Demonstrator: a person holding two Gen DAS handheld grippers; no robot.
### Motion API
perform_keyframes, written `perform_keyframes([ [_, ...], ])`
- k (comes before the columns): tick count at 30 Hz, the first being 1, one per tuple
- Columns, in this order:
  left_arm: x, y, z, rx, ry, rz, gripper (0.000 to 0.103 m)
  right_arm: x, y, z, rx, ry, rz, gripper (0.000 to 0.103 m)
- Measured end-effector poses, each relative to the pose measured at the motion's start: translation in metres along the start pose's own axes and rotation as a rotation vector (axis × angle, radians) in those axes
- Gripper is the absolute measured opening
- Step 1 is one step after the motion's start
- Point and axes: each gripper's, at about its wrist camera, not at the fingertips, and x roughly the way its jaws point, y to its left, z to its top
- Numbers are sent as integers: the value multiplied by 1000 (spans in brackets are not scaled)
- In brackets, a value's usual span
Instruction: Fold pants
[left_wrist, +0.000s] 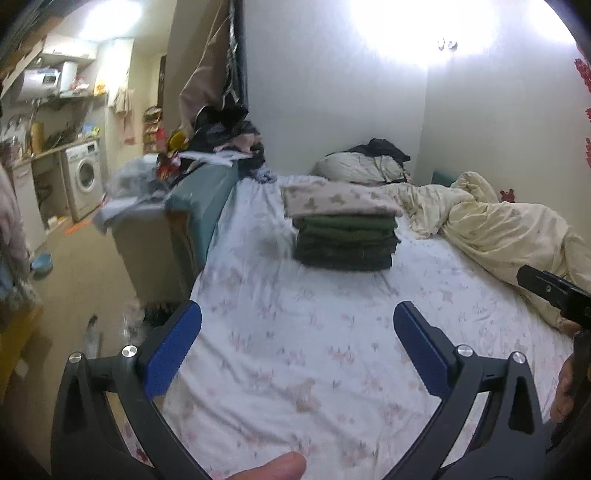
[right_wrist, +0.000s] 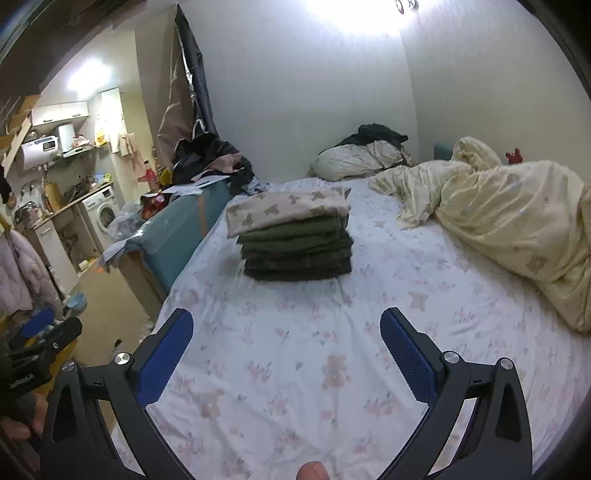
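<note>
A bed (left_wrist: 332, 369) with a floral sheet is seen, a crumpled quilt (right_wrist: 517, 236) bunched along its right edge. Near the left edge, one stack of folded pants (right_wrist: 295, 243) stands, a butterfly-print pair on top; about six layers are counted, dark layers blurring together. The left tool (left_wrist: 297, 325) and right tool (right_wrist: 286, 332) are both released, with nothing between the jaws. The step in hand is judged a completed placement. No unfolded pants are seen on the sheet; another pair would need fetching.
</note>
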Motion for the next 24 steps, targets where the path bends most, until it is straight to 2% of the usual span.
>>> perform_keyframes([
  [5, 0, 6, -23, -31, 9, 33, 102, -2, 1, -36, -48, -2, -14, 103],
  [7, -1, 0, -35, 8, -17, 67, 102, -3, 0, -51, -47, -6, -21, 103],
  [8, 1, -4, -41, 38, -11, 108, 102, -2, -1, -56, -44, -11, -24, 103],
  [9, 7, -7, -47, 53, 14, 117, 102, -1, -2, -61, -40, -19, -27, 103],
  [12, 18, -8, -58, 3, 83, 35, 102, -1, -8, -77, -13, -48, -31, 103],
  [14, 22, -11, -62, -23, 77, 3, 102, 0, -8, -82, -20, -48, -42, 103],
  [20, 25, -28, -61, 10, 24, -10, 102, 16, -11, -86, -25, -28, -51, 103],
  [24, 29, -30, -60, 1, 40, 0, 102, 24, -9, -84, -32, -11, -45, 103],
])
